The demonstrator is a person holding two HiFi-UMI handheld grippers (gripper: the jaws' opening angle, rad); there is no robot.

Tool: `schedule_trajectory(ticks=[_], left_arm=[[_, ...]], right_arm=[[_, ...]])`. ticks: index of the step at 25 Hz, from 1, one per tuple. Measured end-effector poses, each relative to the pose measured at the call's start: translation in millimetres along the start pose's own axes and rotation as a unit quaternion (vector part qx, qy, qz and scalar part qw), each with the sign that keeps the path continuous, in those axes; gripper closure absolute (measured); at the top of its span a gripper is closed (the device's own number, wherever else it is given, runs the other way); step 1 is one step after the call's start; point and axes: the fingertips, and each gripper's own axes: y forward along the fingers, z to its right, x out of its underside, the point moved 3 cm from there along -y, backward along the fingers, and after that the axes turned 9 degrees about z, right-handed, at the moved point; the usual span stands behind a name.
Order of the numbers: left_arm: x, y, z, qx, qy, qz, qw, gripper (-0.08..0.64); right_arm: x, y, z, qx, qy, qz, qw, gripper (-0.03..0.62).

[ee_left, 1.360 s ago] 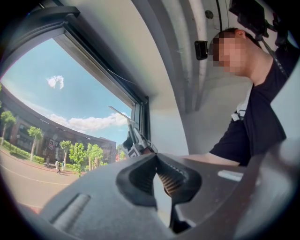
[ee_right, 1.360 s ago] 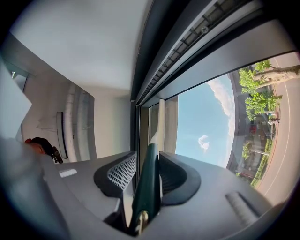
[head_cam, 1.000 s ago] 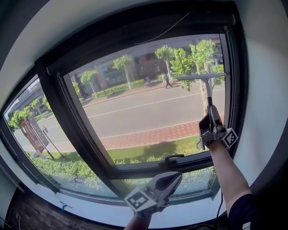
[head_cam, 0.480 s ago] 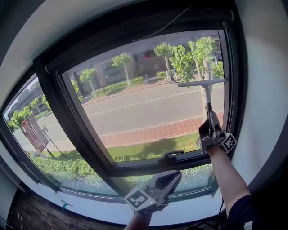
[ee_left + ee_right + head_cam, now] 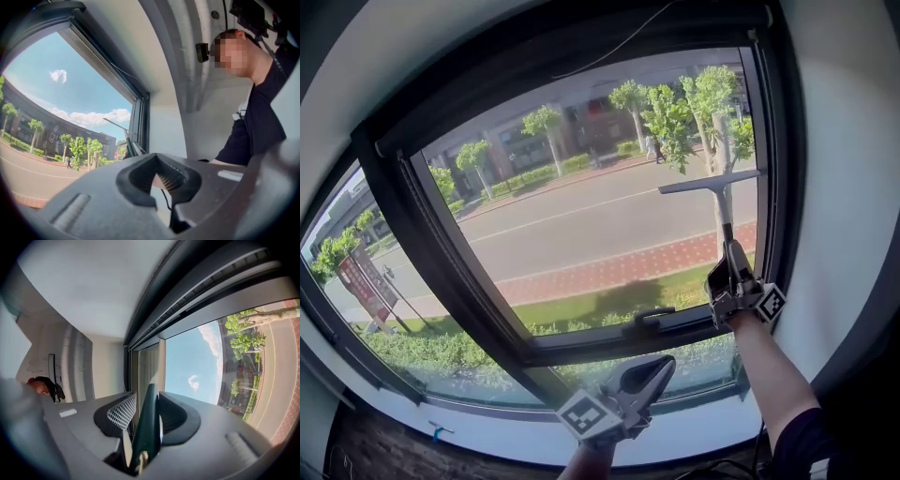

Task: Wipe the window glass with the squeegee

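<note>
In the head view your right gripper (image 5: 732, 264) swallows the lower end of the squeegee (image 5: 723, 206) handle. In the right gripper view the blade does not show past the handle's tip. Your left forearm (image 5: 584, 463) is cut off by the bottom edge, just under the left gripper (image 5: 660, 368). The window frame (image 5: 408, 202) runs out of the picture at left and top. Outside, the print on the red sign (image 5: 356, 279) is too small to read. The walkers (image 5: 655, 147) on the far pavement are mere specks (you cannot count them). A small blue thing (image 5: 437, 432) on the ledge is too tiny to name.
</note>
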Motion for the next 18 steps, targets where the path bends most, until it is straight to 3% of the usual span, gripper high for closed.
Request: schedule_trajectory(ticks=[18], left_arm=[[35,13,9,0.009,-0.023,-0.039,0.9989,0.557]], right_arm=[[0,-80,20,0.052,-0.003,-0.016,0.999,0.437]])
